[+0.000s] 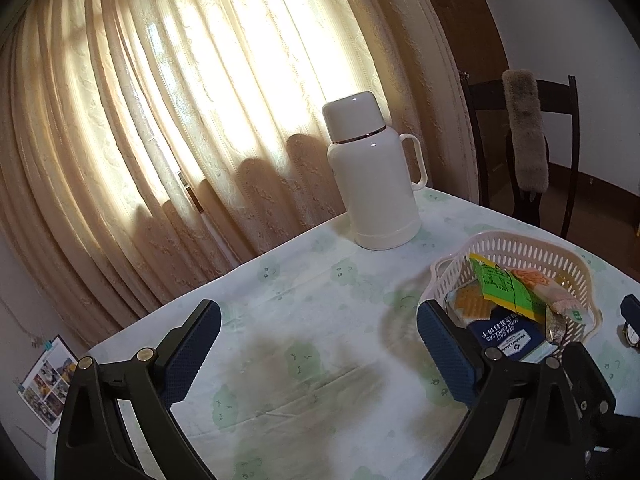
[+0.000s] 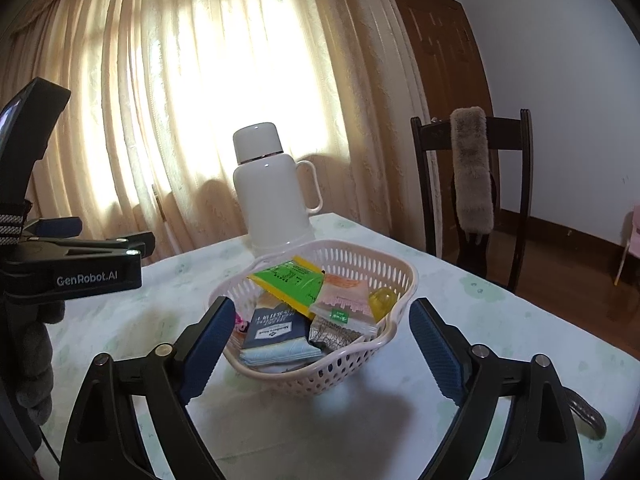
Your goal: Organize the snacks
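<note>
Bench (image 2: 500, 320) with pale green-print cloth, curtain (image 2: 180, 80) behind it. White flask (image 2: 272, 200) upright at the bench's far side, just behind the basket (image 2: 320, 376). Basket holds the snacks: green packet (image 2: 292, 284), blue cracker pack (image 2: 276, 330), pink packet (image 2: 344, 300). Right tool (image 2: 322, 344) spread wide, empty, basket's near edge between its tips. Left tool (image 1: 320, 356) spread wide over bare cloth, empty, basket off to its right.

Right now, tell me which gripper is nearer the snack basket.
Right. The right gripper faces the basket, its open fingers flanking the near rim. The left gripper sits off to the basket's left over bare tablecloth.
</note>
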`<state>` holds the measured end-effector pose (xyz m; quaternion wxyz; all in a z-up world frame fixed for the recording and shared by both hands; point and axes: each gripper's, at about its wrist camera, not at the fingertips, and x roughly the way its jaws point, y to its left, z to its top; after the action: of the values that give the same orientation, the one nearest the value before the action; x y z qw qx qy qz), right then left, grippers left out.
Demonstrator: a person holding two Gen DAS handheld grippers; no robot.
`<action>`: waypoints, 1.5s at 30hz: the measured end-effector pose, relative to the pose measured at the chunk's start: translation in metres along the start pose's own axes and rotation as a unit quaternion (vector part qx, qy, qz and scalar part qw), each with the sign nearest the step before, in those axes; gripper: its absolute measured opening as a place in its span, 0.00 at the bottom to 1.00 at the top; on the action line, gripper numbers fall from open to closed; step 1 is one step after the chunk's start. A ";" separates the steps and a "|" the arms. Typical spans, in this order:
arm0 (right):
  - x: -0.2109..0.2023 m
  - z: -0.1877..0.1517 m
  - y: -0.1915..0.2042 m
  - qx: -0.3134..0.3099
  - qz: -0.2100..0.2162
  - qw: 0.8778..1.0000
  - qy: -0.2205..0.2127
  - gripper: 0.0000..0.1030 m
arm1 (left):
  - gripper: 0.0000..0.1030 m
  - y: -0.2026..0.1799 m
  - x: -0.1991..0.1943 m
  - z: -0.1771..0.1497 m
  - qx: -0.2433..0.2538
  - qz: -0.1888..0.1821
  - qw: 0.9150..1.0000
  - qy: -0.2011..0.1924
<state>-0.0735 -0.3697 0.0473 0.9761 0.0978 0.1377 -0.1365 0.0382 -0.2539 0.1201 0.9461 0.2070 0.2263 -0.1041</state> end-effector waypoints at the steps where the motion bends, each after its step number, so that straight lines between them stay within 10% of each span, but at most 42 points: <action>1: 0.000 0.000 0.000 0.000 0.000 1.000 0.000 0.87 | 0.95 0.000 0.000 -0.001 0.003 0.000 1.000 0.000; 45: 0.015 -0.005 -0.001 0.004 0.011 0.998 0.060 0.97 | 1.00 -0.020 0.021 -0.021 0.070 0.037 0.996 0.030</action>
<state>-0.0614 -0.3735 0.0383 0.9672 0.1112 0.1942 -0.1204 0.0426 -0.2651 0.0864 0.9255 0.2837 0.2386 -0.0779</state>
